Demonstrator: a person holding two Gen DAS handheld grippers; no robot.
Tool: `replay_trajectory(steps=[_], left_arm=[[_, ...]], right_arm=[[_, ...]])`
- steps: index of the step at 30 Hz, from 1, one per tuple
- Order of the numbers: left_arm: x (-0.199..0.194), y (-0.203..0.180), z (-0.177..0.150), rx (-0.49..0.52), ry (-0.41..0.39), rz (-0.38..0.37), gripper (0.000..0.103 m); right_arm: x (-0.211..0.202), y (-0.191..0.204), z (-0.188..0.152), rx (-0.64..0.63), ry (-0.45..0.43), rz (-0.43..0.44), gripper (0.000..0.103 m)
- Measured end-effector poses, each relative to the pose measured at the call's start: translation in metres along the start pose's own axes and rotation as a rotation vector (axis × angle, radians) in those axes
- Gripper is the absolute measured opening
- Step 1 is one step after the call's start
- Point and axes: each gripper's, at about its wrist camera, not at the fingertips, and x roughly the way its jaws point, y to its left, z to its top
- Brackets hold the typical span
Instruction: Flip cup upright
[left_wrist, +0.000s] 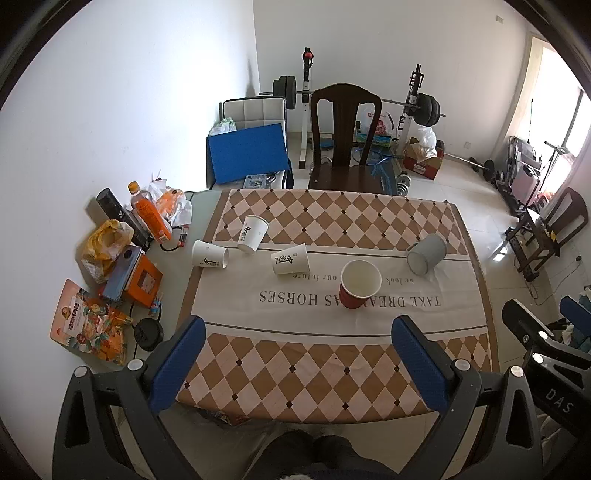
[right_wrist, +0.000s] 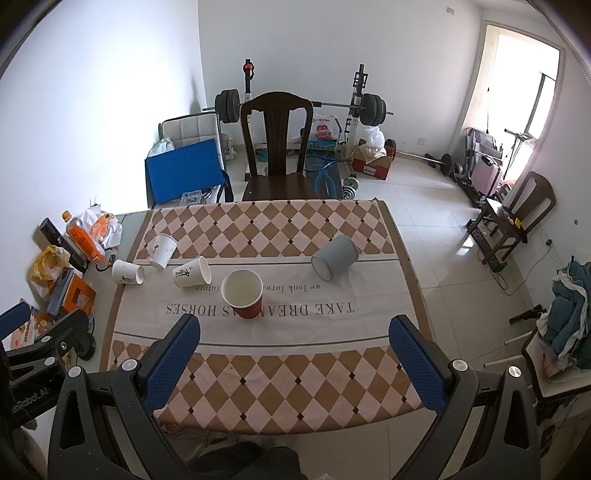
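Note:
A red paper cup (left_wrist: 359, 283) (right_wrist: 243, 293) stands upright, mouth up, mid-table on the checked cloth (left_wrist: 295, 369). A grey ribbed cup (left_wrist: 426, 253) (right_wrist: 334, 256) lies on its side at the right. Three white paper cups with black characters lie tipped at the left: one (left_wrist: 209, 254) (right_wrist: 127, 272), one (left_wrist: 253, 233) (right_wrist: 161, 250), one (left_wrist: 290, 259) (right_wrist: 192, 272). My left gripper (left_wrist: 299, 350) is open and empty, high above the table's near edge. My right gripper (right_wrist: 295, 350) is open and empty, likewise held back above the near edge.
Snack bags (left_wrist: 90, 326), an orange bottle (left_wrist: 147, 214), boxes and a black speaker crowd the table's left strip. A dark wooden chair (left_wrist: 345, 140) stands at the far side. A barbell rack (right_wrist: 303, 107) and clutter stand behind. Tiled floor lies to the right.

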Motion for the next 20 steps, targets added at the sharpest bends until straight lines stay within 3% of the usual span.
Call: replay_trajectory(steps=[20], left_arm=[[-0.0050,-0.0017,0.0023,-0.001,-0.001,-0.005,0.103]], right_arm=[[-0.0004,-0.0005,0.0000,-0.004,-0.001,0.003,0.103]])
